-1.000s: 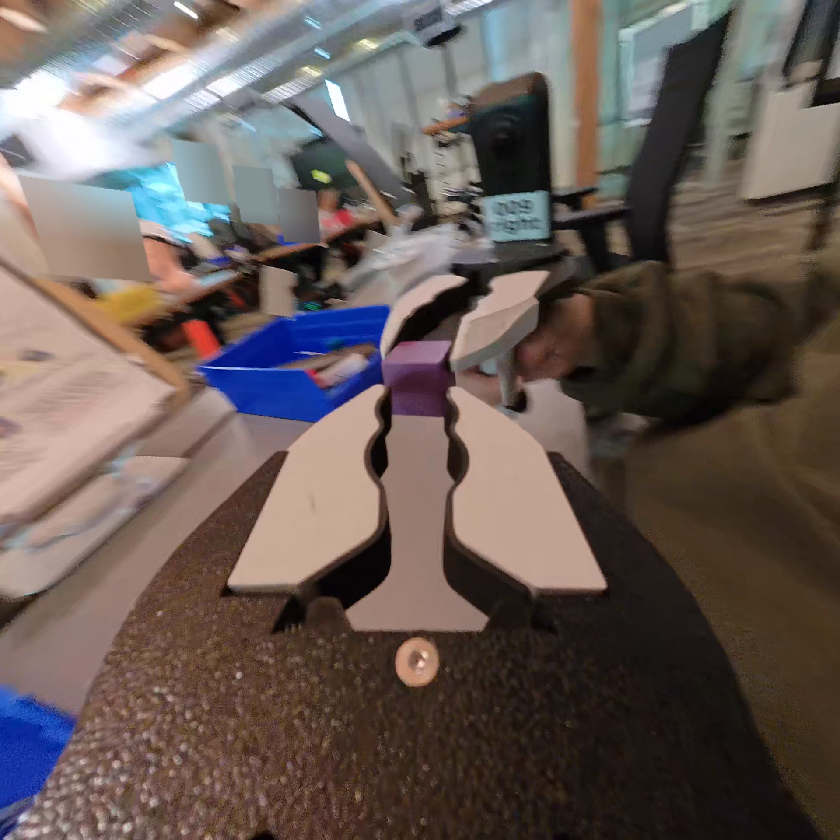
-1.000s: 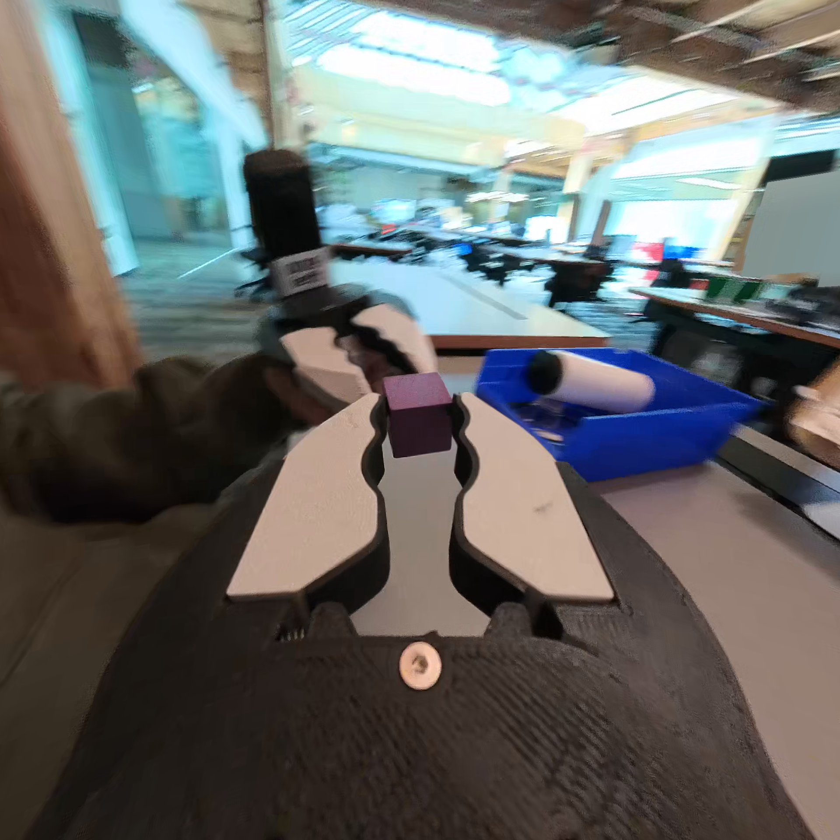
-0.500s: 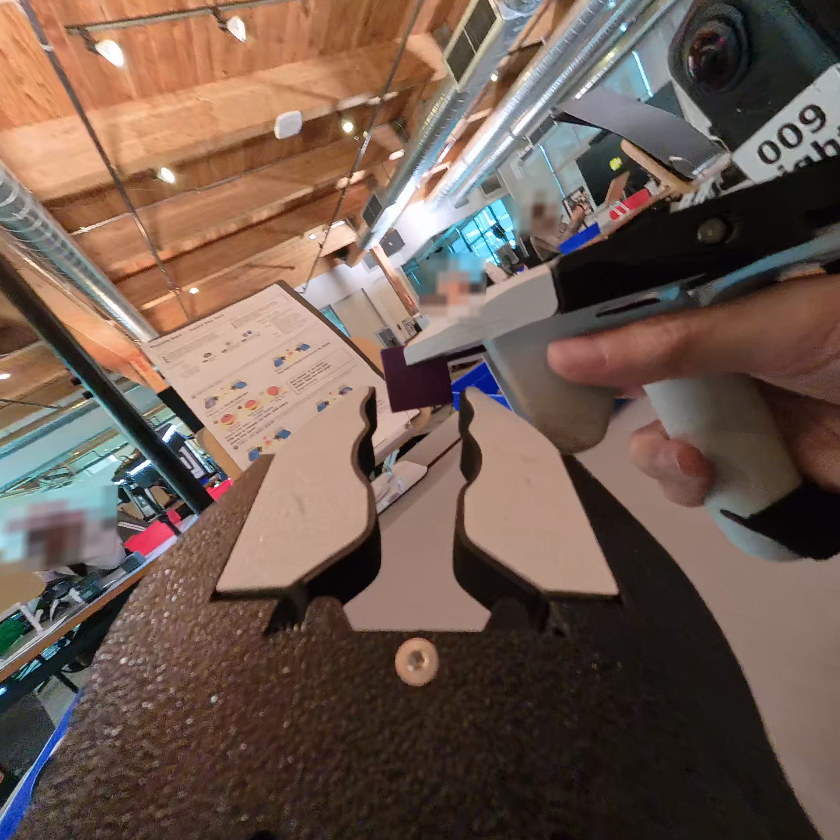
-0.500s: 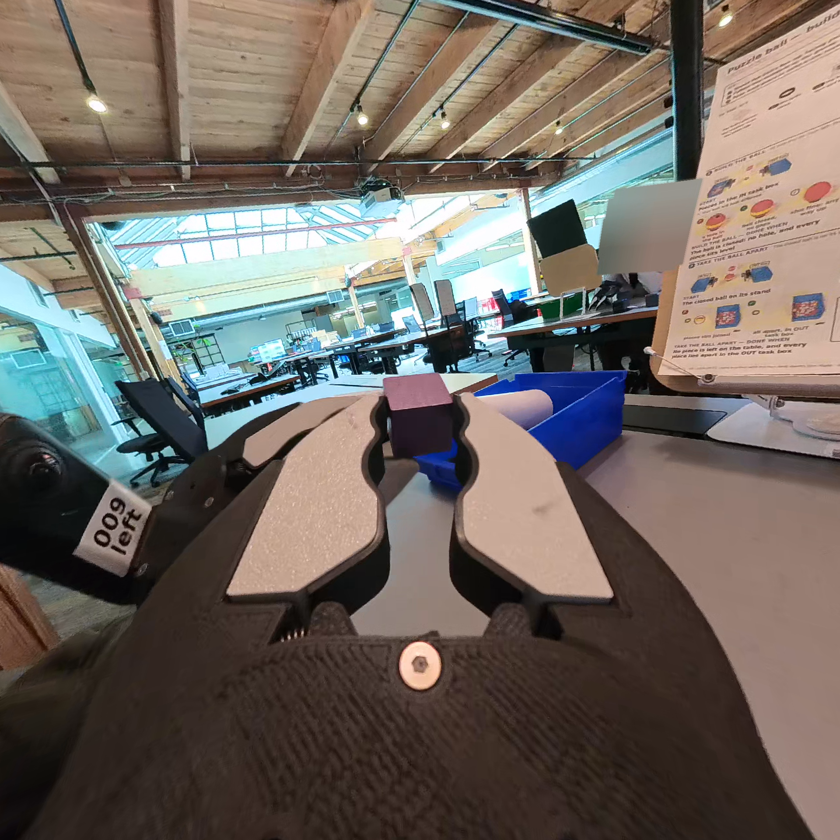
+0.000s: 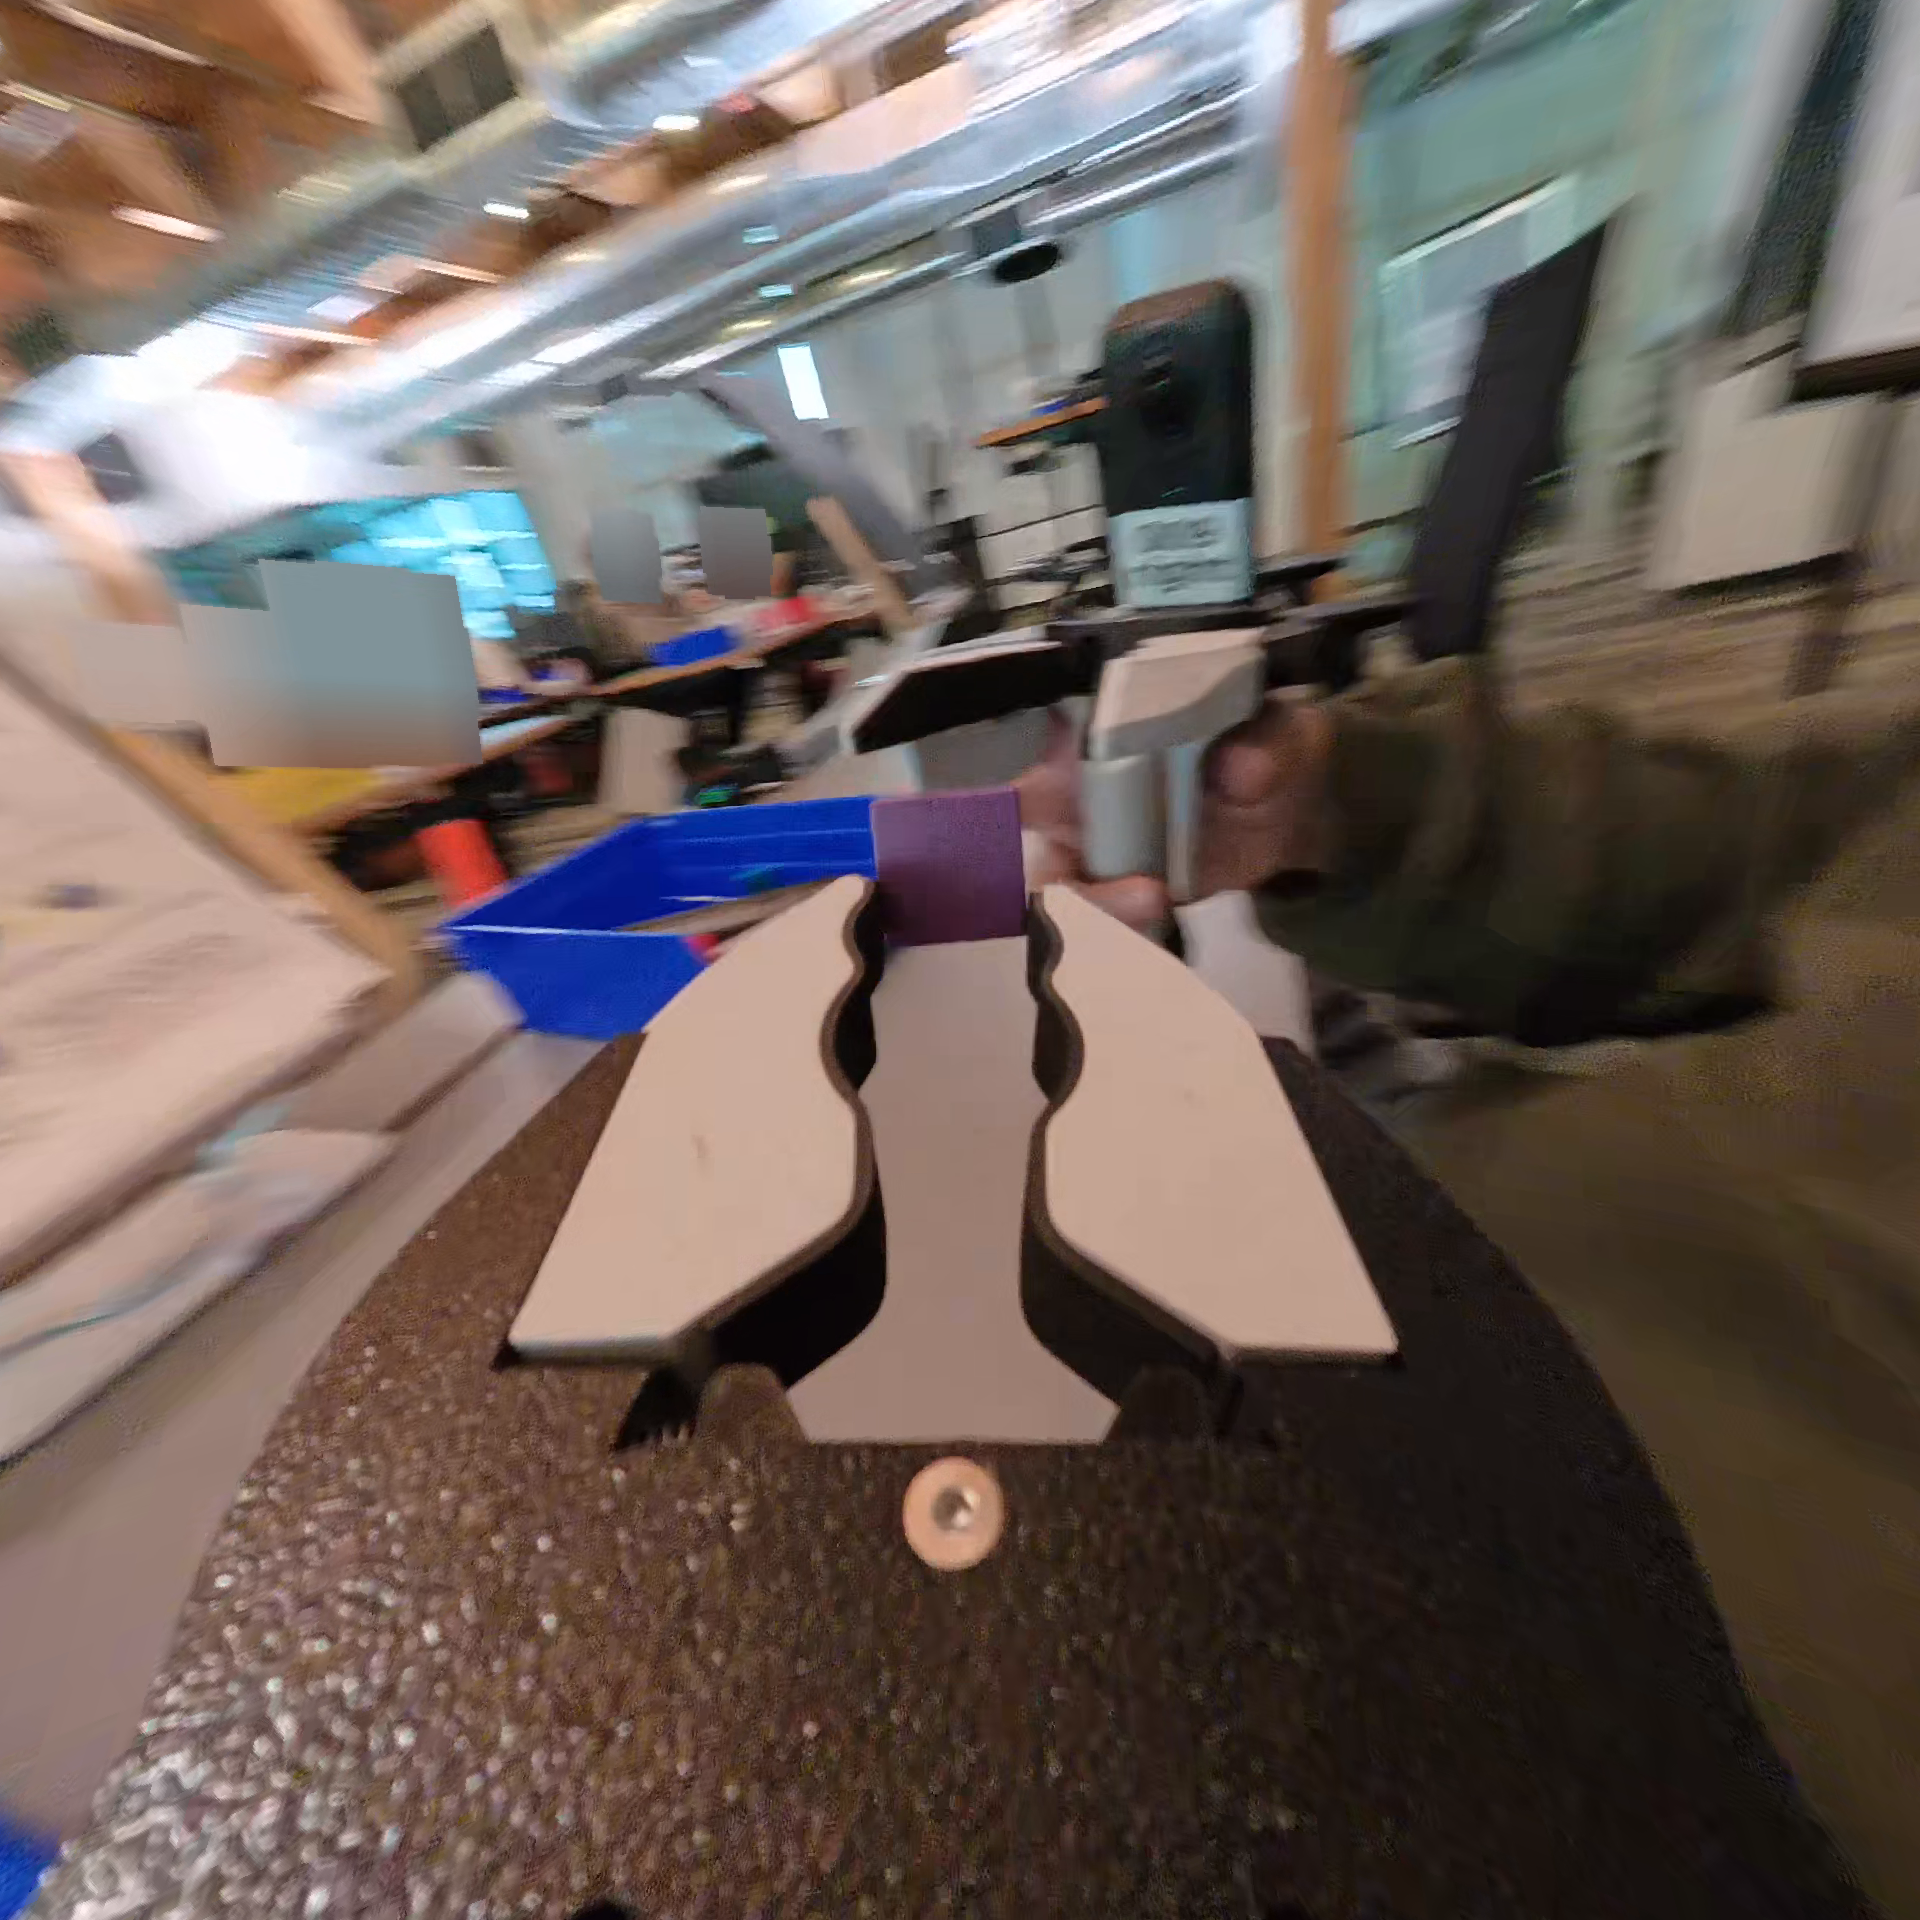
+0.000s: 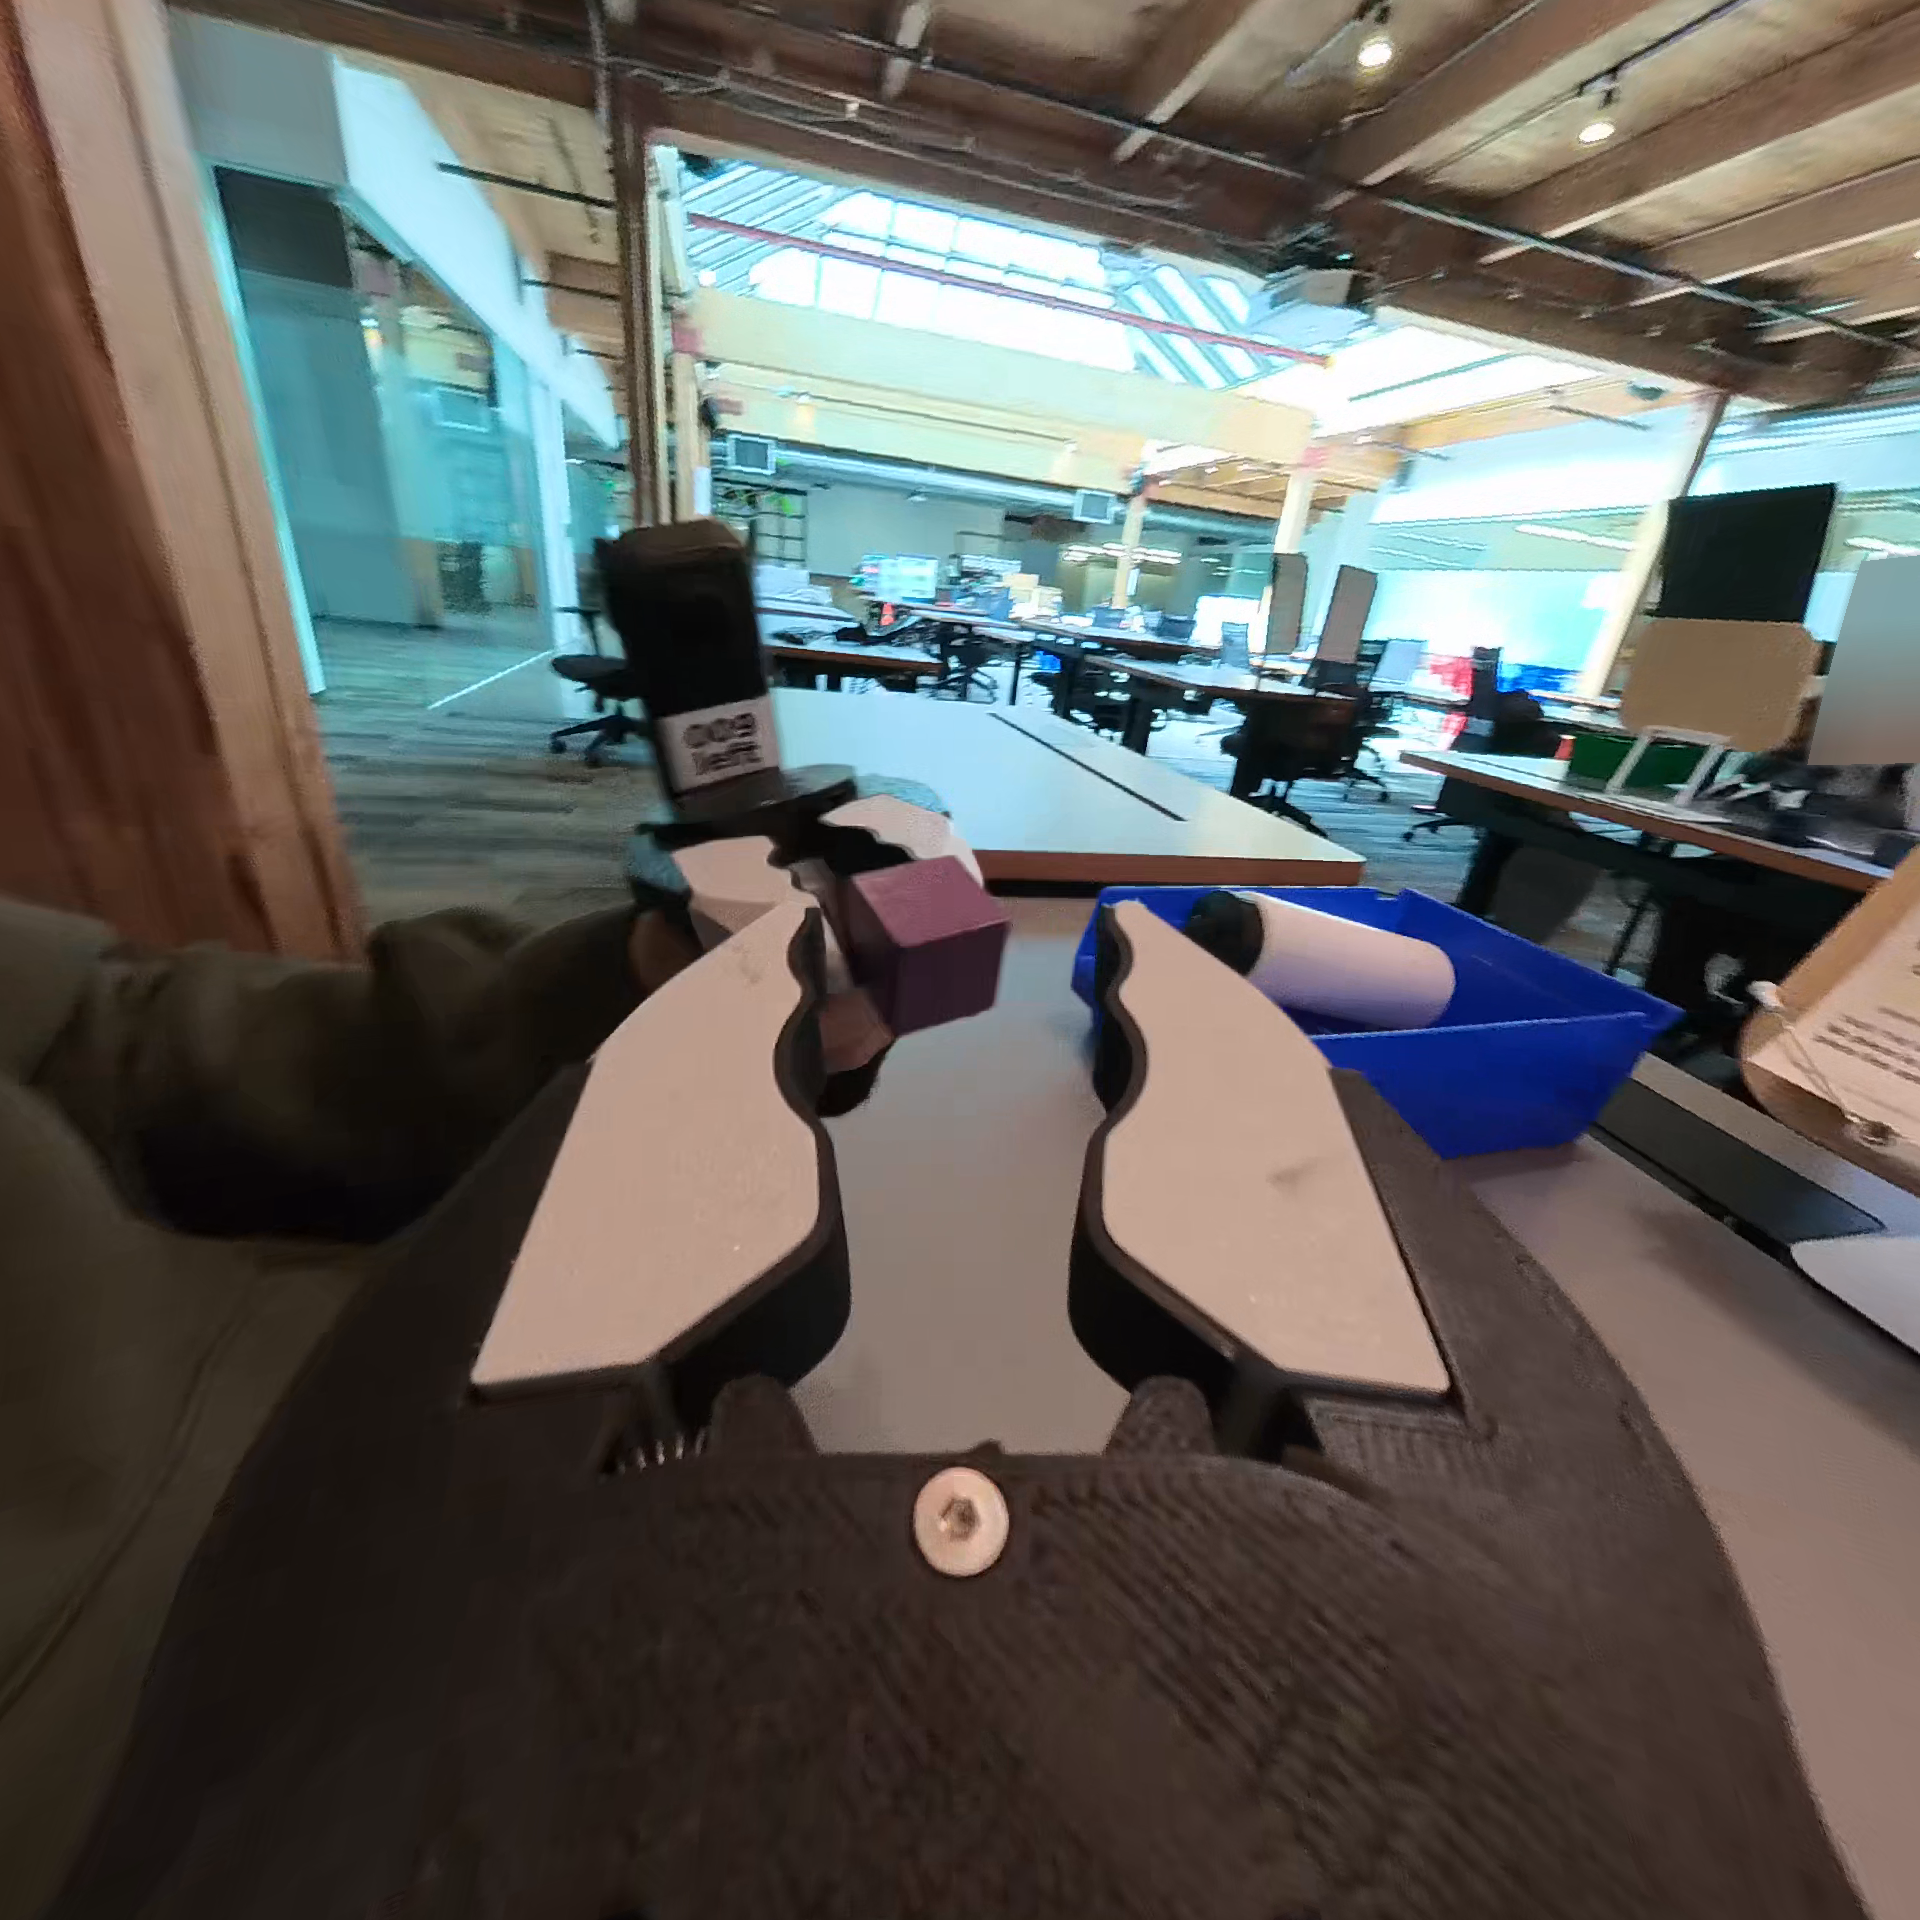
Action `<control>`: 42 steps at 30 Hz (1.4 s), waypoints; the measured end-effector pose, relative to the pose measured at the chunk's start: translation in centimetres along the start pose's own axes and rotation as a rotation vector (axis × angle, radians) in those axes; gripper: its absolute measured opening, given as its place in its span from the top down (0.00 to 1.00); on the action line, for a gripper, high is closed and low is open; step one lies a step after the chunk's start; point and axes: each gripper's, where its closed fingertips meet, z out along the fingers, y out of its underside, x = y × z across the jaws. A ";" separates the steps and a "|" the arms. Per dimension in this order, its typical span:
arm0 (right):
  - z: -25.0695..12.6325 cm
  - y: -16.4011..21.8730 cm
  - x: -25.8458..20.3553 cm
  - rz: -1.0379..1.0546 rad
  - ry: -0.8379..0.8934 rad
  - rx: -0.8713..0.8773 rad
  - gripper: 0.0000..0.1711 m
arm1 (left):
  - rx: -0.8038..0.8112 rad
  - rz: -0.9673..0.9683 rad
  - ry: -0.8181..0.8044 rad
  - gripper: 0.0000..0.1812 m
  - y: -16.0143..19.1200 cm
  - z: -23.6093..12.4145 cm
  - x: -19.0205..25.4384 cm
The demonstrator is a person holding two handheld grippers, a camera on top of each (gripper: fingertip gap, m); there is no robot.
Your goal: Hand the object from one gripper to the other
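Observation:
A purple cube sits between the fingertips of my left gripper, which is shut on it and holds it above the grey table. In the right wrist view the same cube shows in the left gripper beyond my own fingers. My right gripper is open wide. The cube lies in the gap near its tips, close to the left finger and clear of the right one. In the left wrist view the right gripper shows side-on just behind and above the cube.
A blue bin holding a white roll stands on the grey table to the right; it also shows in the left wrist view. A tilted instruction board stands at the far right. An olive sleeve fills the left.
Half a second ago my right gripper was shut on the cube and the left was open around it. Now the left is shut on the cube and the right has opened.

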 end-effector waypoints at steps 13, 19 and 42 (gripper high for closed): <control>1.5 2.3 -3.0 -0.020 -0.166 -0.095 0.84 | 0.042 -0.131 0.264 0.86 1.3 -0.7 2.7; 1.5 1.5 2.2 0.060 0.213 -0.030 0.85 | 0.043 0.017 -0.057 0.81 1.2 0.5 -0.5; 0.8 0.8 1.2 -0.070 0.132 -0.058 0.75 | 0.011 0.074 -0.269 0.86 1.0 1.6 -2.2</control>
